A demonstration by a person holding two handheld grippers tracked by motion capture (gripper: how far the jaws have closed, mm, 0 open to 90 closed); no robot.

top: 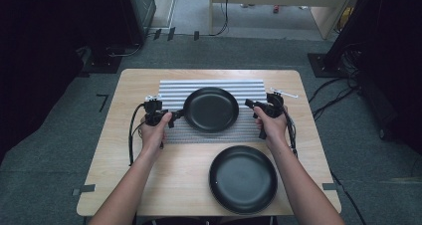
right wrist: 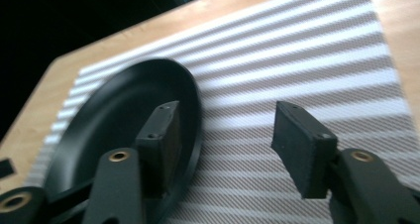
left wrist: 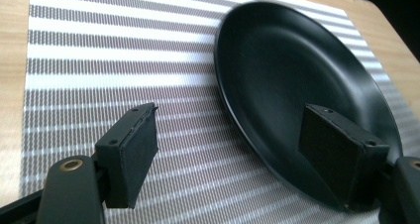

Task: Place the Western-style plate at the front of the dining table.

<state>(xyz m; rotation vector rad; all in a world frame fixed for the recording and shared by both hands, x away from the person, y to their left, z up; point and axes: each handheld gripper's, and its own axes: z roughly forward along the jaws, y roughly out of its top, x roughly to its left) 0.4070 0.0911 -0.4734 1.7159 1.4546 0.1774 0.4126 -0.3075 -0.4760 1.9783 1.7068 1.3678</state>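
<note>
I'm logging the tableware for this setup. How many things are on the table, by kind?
Black plates: 2, one on the mat, one on the bare wood nearer the person
Striped placemat: 1
Small white item by the mat's far right corner, too small to identify: 1
Total: 4

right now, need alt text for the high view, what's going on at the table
Seen from above, a person's two hands hold the left gripper and right gripper, jaws open, on either side of a black plate lying on a striped placemat. A second black plate sits nearer the person on the bare wooden table.
</note>
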